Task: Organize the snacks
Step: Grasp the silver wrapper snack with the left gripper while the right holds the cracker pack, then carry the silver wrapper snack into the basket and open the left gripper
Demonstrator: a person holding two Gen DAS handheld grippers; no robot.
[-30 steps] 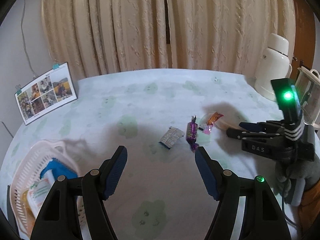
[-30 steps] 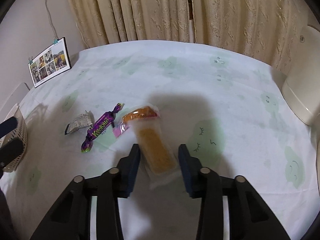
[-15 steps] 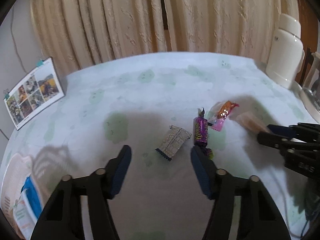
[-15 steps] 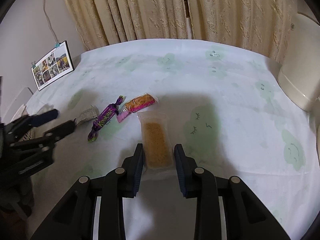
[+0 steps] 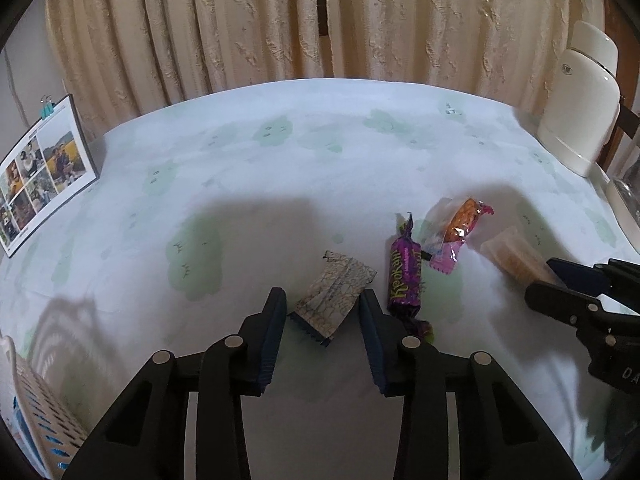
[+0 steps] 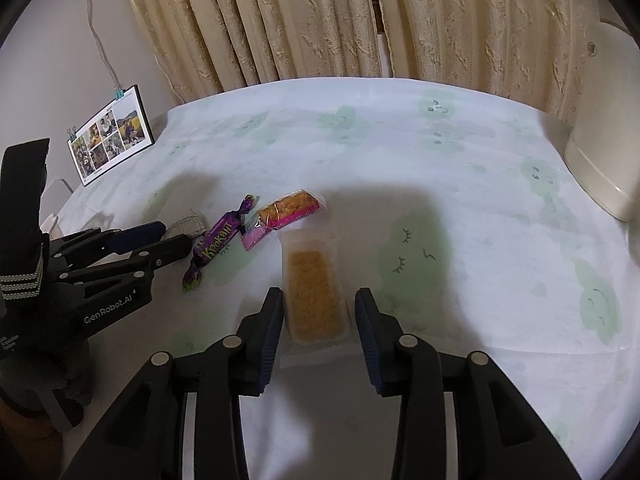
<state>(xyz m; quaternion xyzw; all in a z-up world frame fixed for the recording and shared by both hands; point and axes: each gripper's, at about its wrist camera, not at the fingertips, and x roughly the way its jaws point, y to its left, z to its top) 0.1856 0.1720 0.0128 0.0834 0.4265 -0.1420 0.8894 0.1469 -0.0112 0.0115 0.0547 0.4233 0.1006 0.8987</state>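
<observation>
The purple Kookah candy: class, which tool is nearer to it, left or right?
Left. The left tool straddles the grey wrapper right beside the purple candy; the right tool straddles the clear packet, beyond the pink-wrapped snack.

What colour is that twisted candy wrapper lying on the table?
The twisted candy wrapper is purple with yellow-green lettering, clearest in the right wrist view.

A photo collage board (image 5: 42,168) leans at the bench's (image 5: 320,152) far left edge; a cream jug (image 5: 576,100) stands far right, before beige curtains (image 5: 280,20).
</observation>
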